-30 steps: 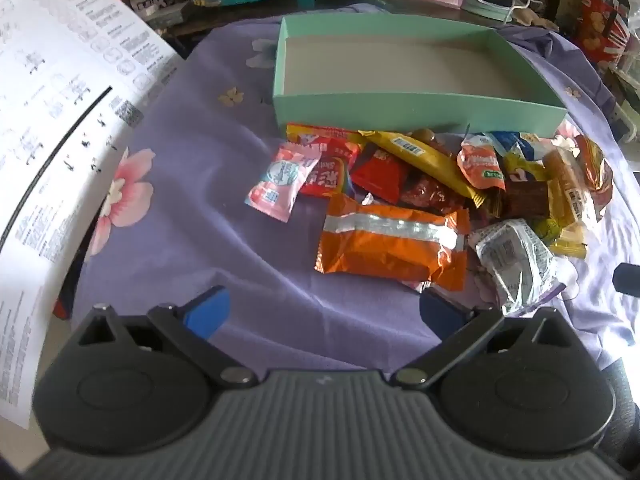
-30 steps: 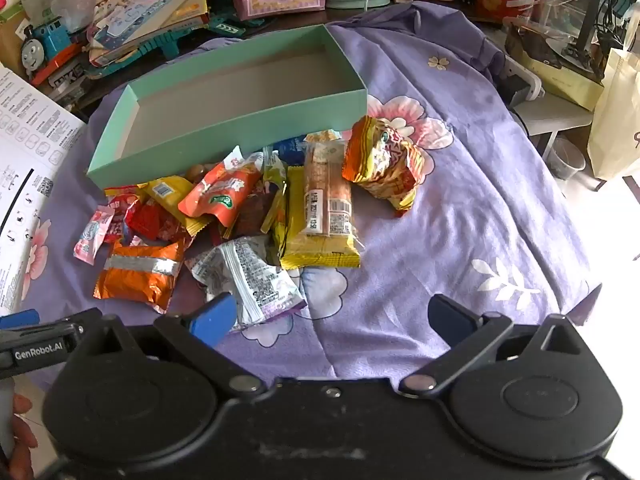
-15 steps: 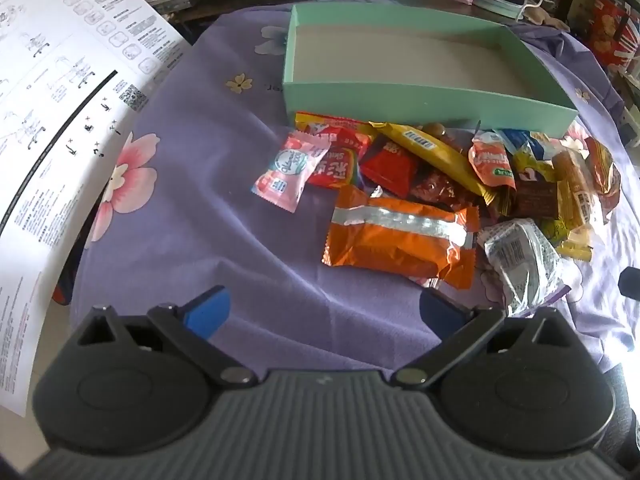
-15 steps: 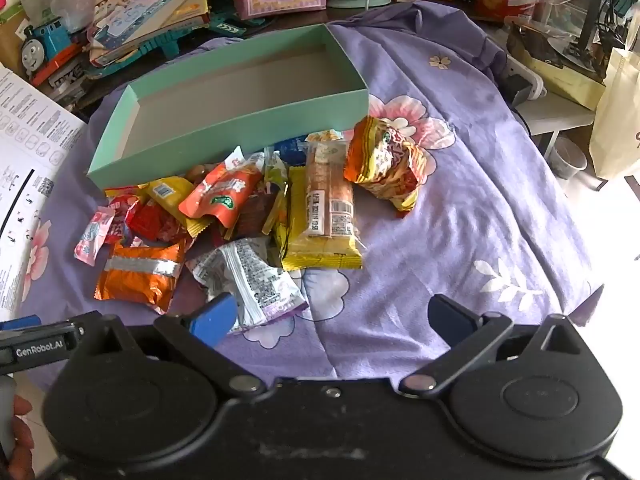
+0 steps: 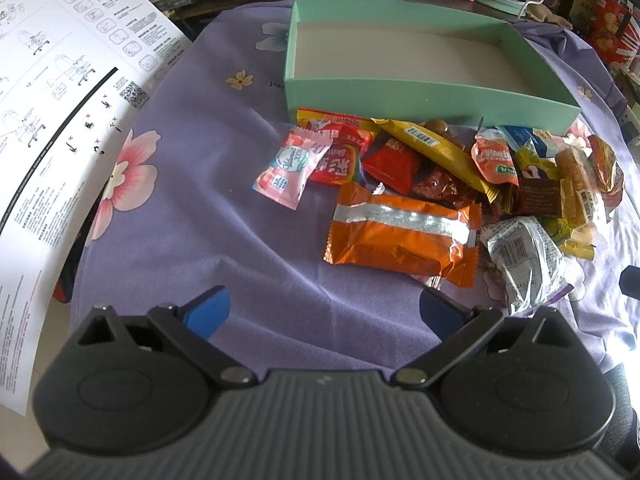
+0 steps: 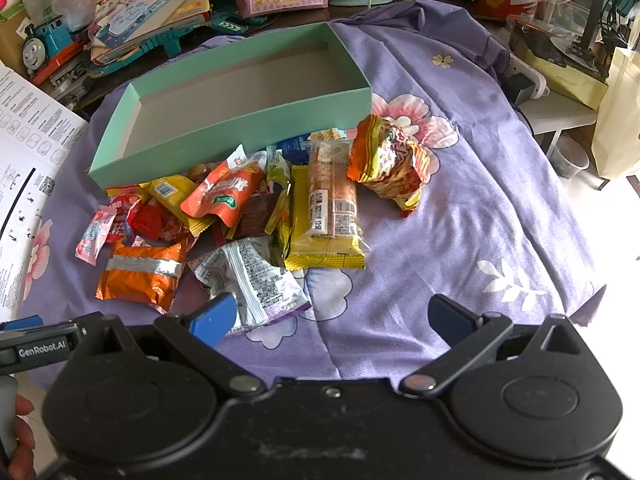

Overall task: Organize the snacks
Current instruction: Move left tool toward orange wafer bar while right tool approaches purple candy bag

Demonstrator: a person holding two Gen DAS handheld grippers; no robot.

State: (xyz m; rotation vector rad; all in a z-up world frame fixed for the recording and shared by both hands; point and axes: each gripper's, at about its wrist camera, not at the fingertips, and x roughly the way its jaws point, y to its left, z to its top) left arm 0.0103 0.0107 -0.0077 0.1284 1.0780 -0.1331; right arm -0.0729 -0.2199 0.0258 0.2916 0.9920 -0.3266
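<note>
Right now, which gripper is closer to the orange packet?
Left. The left gripper faces the orange packet just ahead, jaws open. The right gripper sits further right, nearer the silver packet.

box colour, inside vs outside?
Box: mint green outside, plain grey-brown card inside. Clearest in the right wrist view.

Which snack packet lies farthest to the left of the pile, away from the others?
The small pink packet with the round pale-green label; only its right edge overlaps a red packet.
</note>
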